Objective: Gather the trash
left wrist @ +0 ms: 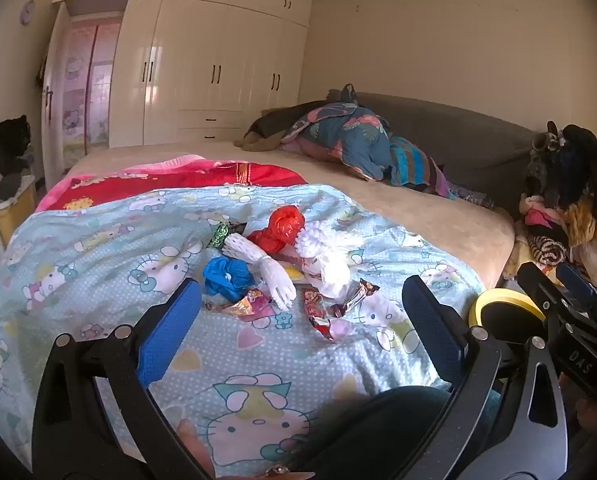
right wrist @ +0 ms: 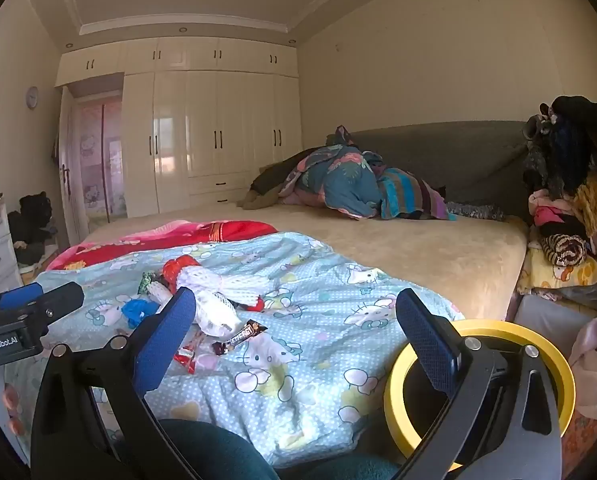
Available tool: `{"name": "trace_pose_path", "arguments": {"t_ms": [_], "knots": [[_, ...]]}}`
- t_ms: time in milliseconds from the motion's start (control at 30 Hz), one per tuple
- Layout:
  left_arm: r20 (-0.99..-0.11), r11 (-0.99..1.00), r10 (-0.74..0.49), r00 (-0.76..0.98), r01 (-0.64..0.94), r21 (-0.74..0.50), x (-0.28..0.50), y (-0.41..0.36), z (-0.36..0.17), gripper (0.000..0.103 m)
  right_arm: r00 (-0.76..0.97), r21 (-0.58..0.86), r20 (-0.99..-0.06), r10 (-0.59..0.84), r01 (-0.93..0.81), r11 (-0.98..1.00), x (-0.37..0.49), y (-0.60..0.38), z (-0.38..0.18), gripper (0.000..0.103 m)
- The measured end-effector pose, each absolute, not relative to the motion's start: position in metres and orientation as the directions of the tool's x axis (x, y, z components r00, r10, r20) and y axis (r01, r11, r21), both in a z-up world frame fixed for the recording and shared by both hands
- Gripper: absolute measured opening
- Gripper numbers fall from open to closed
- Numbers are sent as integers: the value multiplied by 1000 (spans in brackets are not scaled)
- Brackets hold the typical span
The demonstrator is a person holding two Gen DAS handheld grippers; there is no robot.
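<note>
The left gripper [left wrist: 300,322] hovers low over the pale blue cartoon-cat quilt [left wrist: 98,248] spread on the bed, its blue-padded fingers [left wrist: 169,336] spread wide with nothing between them. The trash lies on the quilt ahead of those fingers, between their tips and a little beyond. Nearest the left finger is a crumpled blue plastic bag [left wrist: 228,276], with a shiny pink-and-yellow snack wrapper [left wrist: 247,303] just in front of it. A white foam-net sleeve [left wrist: 258,268] runs diagonally across the heap, and a crumpled red plastic bag [left wrist: 279,227] sits further ahead, touching a bundle of white foam netting and plastic [left wrist: 324,252]. A red snack wrapper [left wrist: 316,312] and a dark brown candy-bar wrapper [left wrist: 356,296] lie closer in, toward the right finger. A small green-and-black wrapper [left wrist: 220,234] sits at the far left of the heap.

The right gripper [right wrist: 296,330] is also open wide and empty, its blue pads [right wrist: 164,340] held above the quilt. The same heap lies ahead of its left finger, the dark brown candy-bar wrapper [right wrist: 240,336] just past that fingertip. A round black bin with a yellow rim [right wrist: 394,396] stands off the bed's edge, directly behind the right finger of this gripper; in the left wrist view it shows to the right of that gripper's right finger [left wrist: 502,294].
</note>
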State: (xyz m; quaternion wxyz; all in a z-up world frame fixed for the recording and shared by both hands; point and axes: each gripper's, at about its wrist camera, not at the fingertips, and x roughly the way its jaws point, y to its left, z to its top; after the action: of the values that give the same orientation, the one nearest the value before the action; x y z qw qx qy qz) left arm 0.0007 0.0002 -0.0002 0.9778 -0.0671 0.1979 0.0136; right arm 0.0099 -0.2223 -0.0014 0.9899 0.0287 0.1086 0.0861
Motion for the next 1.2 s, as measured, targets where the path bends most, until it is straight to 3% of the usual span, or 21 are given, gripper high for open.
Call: {"name": "trace_pose_path", "arguments": {"t_ms": [1200], "knots": [[-362,990,-1,932,-49,-131,-1,3,6,93,965,57,-200,172,-164,985,6,-222,7,97]]}}
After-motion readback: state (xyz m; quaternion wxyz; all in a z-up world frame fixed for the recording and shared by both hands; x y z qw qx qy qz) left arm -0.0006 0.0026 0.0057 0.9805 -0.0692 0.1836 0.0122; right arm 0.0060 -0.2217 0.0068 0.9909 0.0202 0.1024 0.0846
